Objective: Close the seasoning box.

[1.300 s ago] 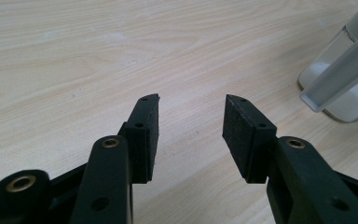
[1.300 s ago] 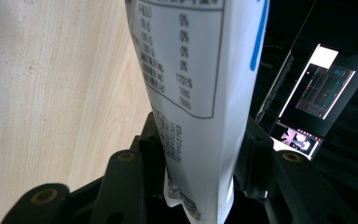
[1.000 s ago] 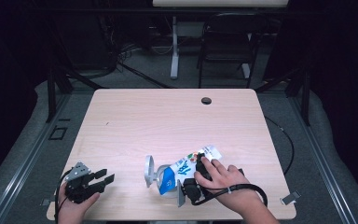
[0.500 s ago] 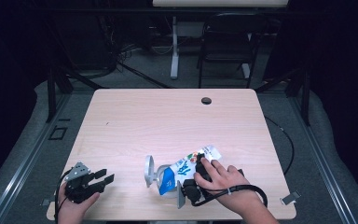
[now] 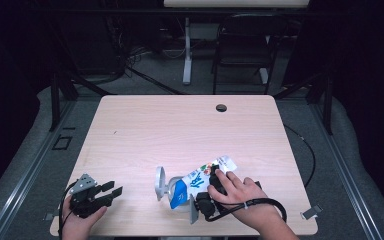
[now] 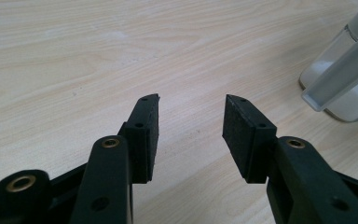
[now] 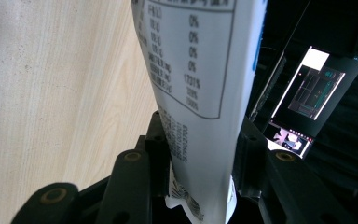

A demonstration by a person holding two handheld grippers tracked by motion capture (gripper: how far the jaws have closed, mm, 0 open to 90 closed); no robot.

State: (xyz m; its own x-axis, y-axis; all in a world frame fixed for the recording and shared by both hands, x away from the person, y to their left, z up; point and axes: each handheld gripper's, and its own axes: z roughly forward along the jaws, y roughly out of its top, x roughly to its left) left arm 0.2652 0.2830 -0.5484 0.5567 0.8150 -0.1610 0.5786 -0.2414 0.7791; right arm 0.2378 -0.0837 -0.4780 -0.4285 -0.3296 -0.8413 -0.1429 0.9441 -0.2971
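right claw (image 7: 200,154) closing its jaws, pinching the pouch (image 5: 200,181) | pouch tilting over a glass (image 5: 161,184) at tabletop's (image 5: 180,130) near edge | left claw (image 6: 191,133) idling wide open, empty | risk: soft pouch buckling, spilling beside glass

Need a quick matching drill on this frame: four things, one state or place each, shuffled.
1. left gripper
2. right gripper
3. carton
4. clear container

a. white and blue, tilted over the table
b. jaws apart, nothing between them
c. stands off beside the open jaws
d. jaws closed on printed packaging

Pairs: 1-b, 2-d, 3-a, 4-c
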